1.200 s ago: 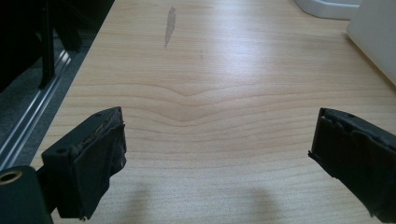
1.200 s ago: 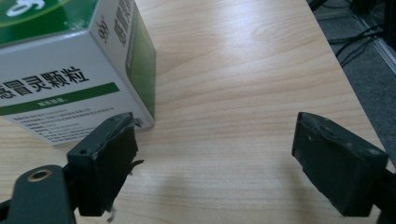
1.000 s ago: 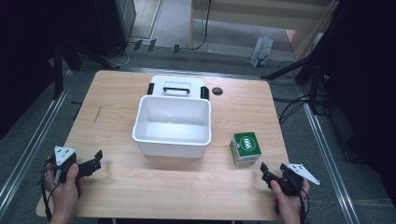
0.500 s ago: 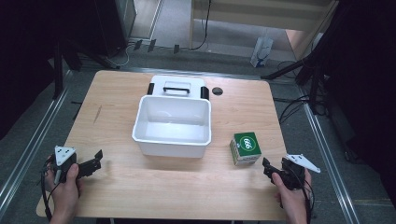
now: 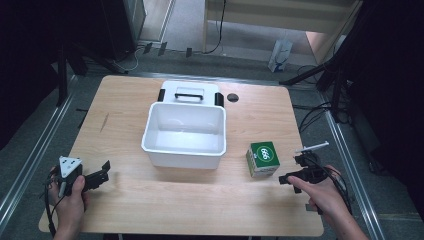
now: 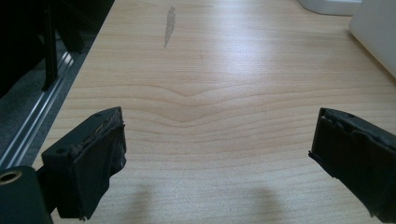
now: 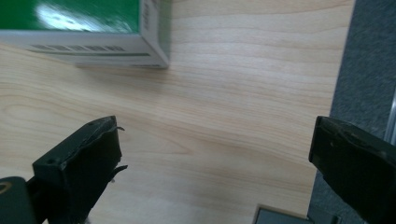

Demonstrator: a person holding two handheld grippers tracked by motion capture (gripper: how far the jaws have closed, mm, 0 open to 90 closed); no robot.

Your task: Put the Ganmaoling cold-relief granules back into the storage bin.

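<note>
Here, both claws gape empty over the tabletop [image 5: 150, 195]: left claw [image 5: 102, 172] near a white bin [image 5: 184, 135], right claw [image 5: 292, 172] beside a green box [image 5: 263, 158].

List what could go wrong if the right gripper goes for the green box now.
1. The green box sits off to one side of the open right gripper, not between its fingers, so closing now would likely catch nothing.
2. The box stands free on the table; a finger bumping it could push it toward the white bin.
3. The right gripper works near the table's edge.
</note>
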